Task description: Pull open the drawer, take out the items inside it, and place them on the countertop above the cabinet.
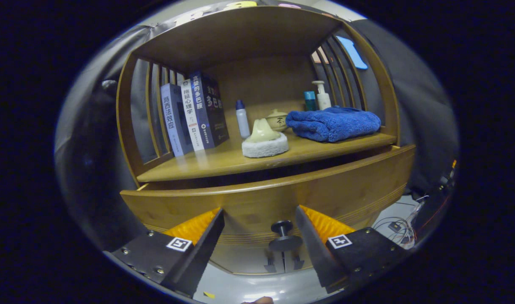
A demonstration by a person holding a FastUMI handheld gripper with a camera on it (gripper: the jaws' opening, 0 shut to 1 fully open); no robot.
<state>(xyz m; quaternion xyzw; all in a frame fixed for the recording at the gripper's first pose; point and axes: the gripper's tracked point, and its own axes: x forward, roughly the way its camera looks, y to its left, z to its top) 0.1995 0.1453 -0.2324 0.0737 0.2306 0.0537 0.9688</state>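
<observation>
A wooden cabinet stands ahead of me, its drawer (pixel 261 198) pulled out a little, leaving a dark gap under the countertop (pixel 223 162). The drawer's dark round knob (pixel 282 230) sits on the drawer front, between my two fingers and clear of both. My gripper (pixel 259 226) is open, with the fingers spread on either side of the knob and close to the drawer front. The inside of the drawer is hidden.
On the countertop stand three books (pixel 194 114) at the left, a small bottle (pixel 242 119), a cream object on a white fluffy pad (pixel 264 141), a small lidded pot (pixel 277 119), a folded blue towel (pixel 333 122) and two bottles (pixel 318 97) behind it. Cables (pixel 399 226) lie on the floor at the right.
</observation>
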